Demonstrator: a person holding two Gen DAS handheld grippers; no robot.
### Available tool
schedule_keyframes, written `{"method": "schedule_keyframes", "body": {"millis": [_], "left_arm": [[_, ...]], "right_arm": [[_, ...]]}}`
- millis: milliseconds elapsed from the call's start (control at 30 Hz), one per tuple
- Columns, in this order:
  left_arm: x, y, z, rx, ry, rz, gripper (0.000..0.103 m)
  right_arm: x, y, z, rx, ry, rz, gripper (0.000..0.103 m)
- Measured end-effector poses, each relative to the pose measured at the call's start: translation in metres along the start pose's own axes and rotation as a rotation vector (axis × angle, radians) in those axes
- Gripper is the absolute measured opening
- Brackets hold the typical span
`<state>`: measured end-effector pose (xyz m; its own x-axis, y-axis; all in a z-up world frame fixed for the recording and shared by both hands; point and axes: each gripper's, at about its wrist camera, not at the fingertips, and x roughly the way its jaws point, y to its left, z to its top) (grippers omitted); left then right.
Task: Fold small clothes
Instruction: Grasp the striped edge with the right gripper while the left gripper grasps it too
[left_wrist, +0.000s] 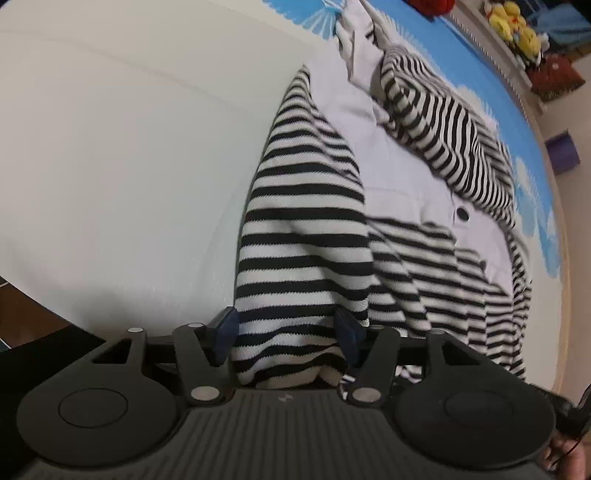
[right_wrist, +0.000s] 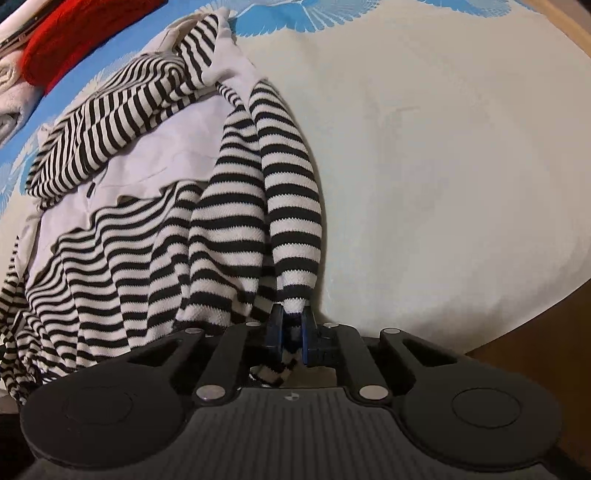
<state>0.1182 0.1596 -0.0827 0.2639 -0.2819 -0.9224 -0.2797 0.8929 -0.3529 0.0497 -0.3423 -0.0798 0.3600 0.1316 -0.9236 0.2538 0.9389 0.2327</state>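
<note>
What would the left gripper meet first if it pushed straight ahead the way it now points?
The striped sleeve: it already lies between the left gripper's open jaws and runs ahead. Beyond it, probably the white bed sheet.

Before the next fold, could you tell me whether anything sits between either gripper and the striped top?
Nothing visible does. The right gripper is already shut on a sleeve of the striped top, and another striped fold lies between the left gripper's spread fingers, with only fabric there.
</note>
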Motion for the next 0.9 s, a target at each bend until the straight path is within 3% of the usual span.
{"method": "schedule_keyframes", "body": {"millis": [267,300,367,433,500,667,900], "left_arm": [[0.005,-0.004,-0.005,0.060,0.009,0.044,0.063],[0.005,-0.005,-0.006,0.068,0.008,0.046,0.060],[0.006,-0.007,-0.007,0.087,0.013,0.046,0.044],[0.006,-0.010,-0.009,0.117,0.016,0.052,0.022],[0.006,-0.014,-0.012,0.162,0.013,0.061,0.014],[-0.002,-0.016,-0.014,0.185,-0.026,0.068,0.008],[-0.052,-0.027,-0.013,0.225,-0.159,-0.019,0.004]], "right_arm": [[0.000,0.002,-0.001,-0.024,-0.002,-0.007,0.009],[0.000,0.002,-0.001,-0.028,-0.003,-0.007,0.009],[-0.001,0.003,-0.001,-0.032,-0.005,-0.006,0.009],[-0.002,0.003,-0.001,-0.037,-0.011,-0.004,0.005],[-0.004,0.003,0.000,-0.035,-0.020,0.001,0.004],[-0.016,0.001,0.001,-0.011,-0.076,0.043,0.003],[-0.068,-0.006,0.007,0.028,-0.213,0.165,0.002]]}}
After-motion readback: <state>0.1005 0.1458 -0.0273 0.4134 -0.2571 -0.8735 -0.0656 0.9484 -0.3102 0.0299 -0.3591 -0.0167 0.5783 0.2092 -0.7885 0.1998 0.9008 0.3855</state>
